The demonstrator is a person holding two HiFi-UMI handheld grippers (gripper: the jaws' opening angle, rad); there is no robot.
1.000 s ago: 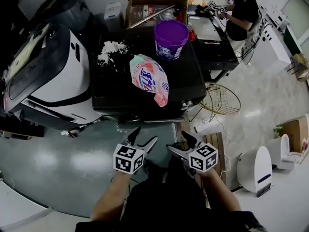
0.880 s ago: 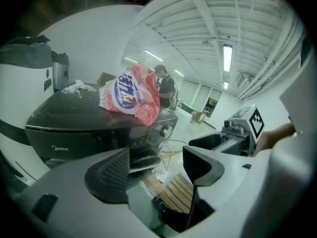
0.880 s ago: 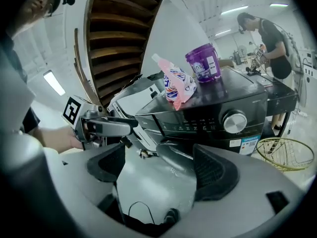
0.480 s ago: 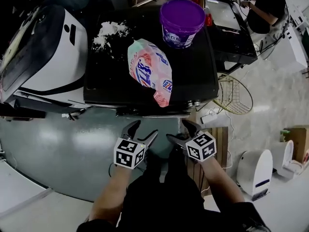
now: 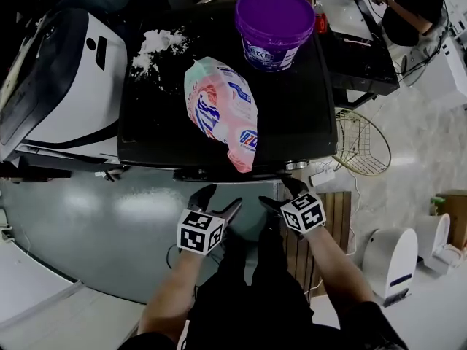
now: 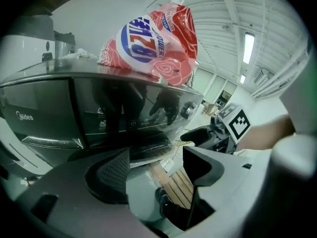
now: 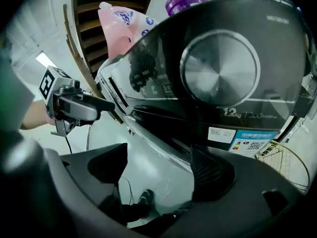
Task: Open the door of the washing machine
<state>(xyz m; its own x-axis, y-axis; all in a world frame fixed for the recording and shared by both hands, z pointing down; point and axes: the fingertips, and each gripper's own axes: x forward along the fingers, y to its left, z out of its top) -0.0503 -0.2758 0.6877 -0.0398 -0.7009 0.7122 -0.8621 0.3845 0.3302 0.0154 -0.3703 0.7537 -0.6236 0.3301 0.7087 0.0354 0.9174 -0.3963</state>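
The washing machine door (image 7: 220, 66) sits shut just beyond both grippers. Both are empty: left gripper (image 5: 221, 199) wide, right gripper (image 5: 279, 194) closing.

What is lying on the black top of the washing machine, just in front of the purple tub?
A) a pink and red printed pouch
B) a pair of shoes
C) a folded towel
A: the pink and red printed pouch lies on the black top of the washing machine, nearer the person than the purple tub.

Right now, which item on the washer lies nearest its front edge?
The pink pouch, reaching that edge; the purple tub and white powder sit farther back.
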